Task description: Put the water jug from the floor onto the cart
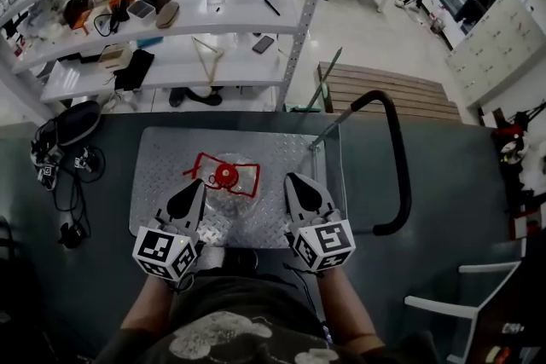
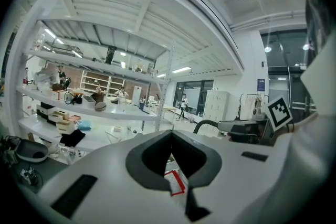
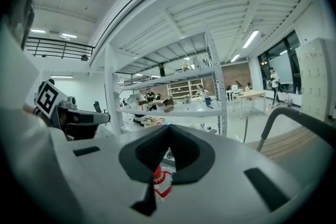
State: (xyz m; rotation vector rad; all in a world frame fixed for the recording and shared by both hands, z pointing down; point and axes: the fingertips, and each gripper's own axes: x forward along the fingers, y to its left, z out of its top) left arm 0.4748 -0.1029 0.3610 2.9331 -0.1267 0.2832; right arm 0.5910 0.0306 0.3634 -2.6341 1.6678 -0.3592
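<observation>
The clear water jug (image 1: 223,193), with a red cap (image 1: 225,175) and a red handle frame, stands upright on the cart's metal deck (image 1: 166,158). My left gripper (image 1: 196,186) lies close against its left side and my right gripper (image 1: 292,180) close on its right; whether either touches it I cannot tell. Both have their jaws together with nothing between them. In the left gripper view the shut jaws (image 2: 170,134) frame a bit of the red handle (image 2: 177,182). In the right gripper view the red cap (image 3: 158,176) shows below the shut jaws (image 3: 169,128).
The cart's black push handle (image 1: 397,166) curves up at the right. White shelving (image 1: 213,13) full of small items stands beyond the cart. A dark helmet and cables (image 1: 68,132) lie on the floor at left, a wooden pallet (image 1: 384,89) at back right, a white chair (image 1: 461,303) at right.
</observation>
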